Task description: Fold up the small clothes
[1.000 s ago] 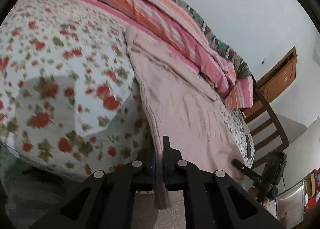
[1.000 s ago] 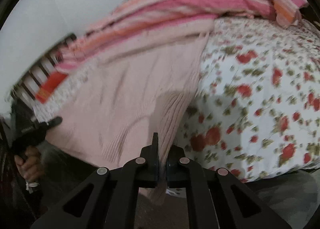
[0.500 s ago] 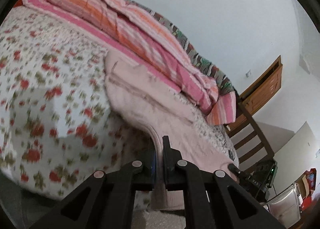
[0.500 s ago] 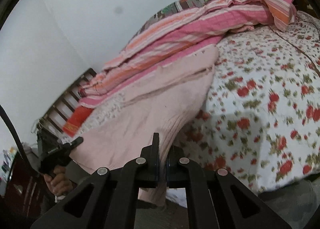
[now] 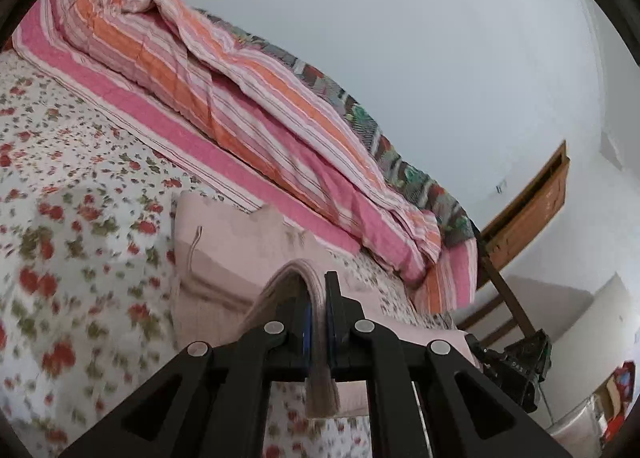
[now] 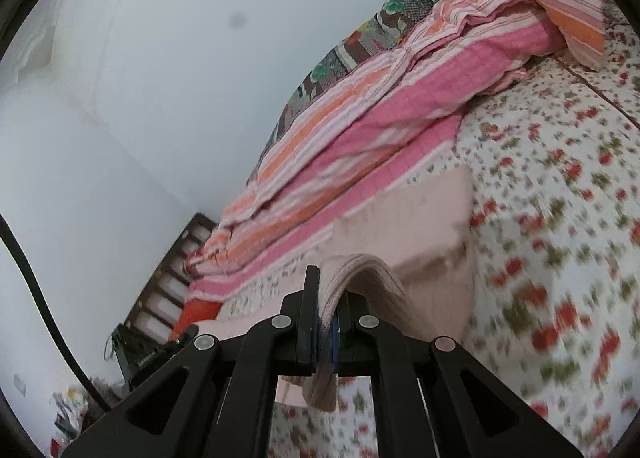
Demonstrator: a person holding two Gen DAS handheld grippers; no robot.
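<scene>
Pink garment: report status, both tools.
Left tool shut on pink garment. Right tool shut on it too. Hem raised, far part flat on floral sheet. Striped quilt lies beyond.

Bed sheet, white with red floral print, covers the bed. Striped pink-and-orange quilt lies bunched along the white wall. Wooden chair beside the bed.

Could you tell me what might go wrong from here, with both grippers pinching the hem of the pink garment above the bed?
1. Each gripper, left gripper and right gripper, pinches only a narrow strip of the pink garment; it may slip out.
2. The striped quilt lies close behind; the carried edge might land on it, not the floral sheet.
</scene>
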